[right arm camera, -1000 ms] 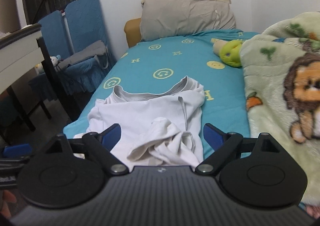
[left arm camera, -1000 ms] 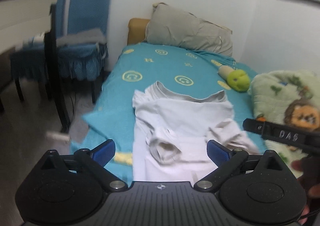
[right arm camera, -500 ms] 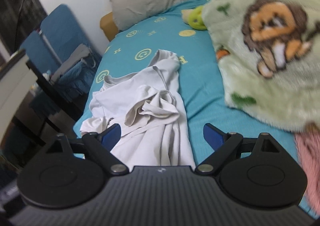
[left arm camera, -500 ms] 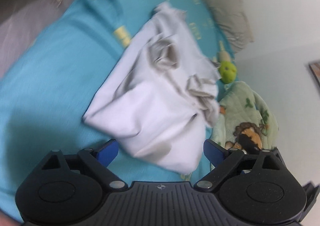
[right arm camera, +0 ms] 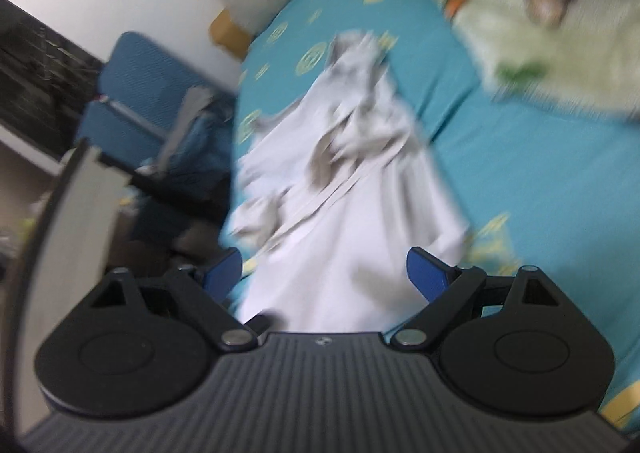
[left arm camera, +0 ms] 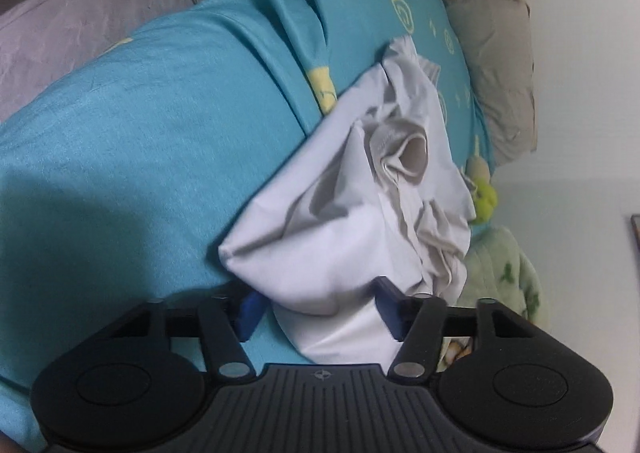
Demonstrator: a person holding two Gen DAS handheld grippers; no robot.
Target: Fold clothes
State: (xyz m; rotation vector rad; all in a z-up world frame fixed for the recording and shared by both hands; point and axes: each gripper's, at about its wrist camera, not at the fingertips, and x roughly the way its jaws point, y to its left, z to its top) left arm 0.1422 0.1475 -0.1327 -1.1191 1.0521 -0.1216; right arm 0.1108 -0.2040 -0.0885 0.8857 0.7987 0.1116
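A crumpled white T-shirt (left arm camera: 360, 213) lies on the teal bedsheet (left arm camera: 140, 133), its collar toward the pillow. My left gripper (left arm camera: 320, 311) sits low at the shirt's near hem. Its jaws are closing, and a bunched fold of the hem lies between the blue pads (left arm camera: 250, 313); I cannot see the pads pinching it flat. In the blurred right wrist view the same T-shirt (right arm camera: 352, 181) stretches away from my right gripper (right arm camera: 324, 273), which stands open just over the hem's other side, the cloth beneath its wide-spread fingers.
A grey pillow (left arm camera: 500, 69) lies at the bed's head, a green soft toy (left arm camera: 486, 201) beside it. A pale green lion blanket (right arm camera: 540, 13) covers the bed's right side. Blue chairs (right arm camera: 140, 93) and a white table edge (right arm camera: 76, 213) stand left of the bed.
Both grippers have dropped toward the shirt's near hem and rolled. The left jaws have narrowed around a fold of the hem. The right jaws stay wide.
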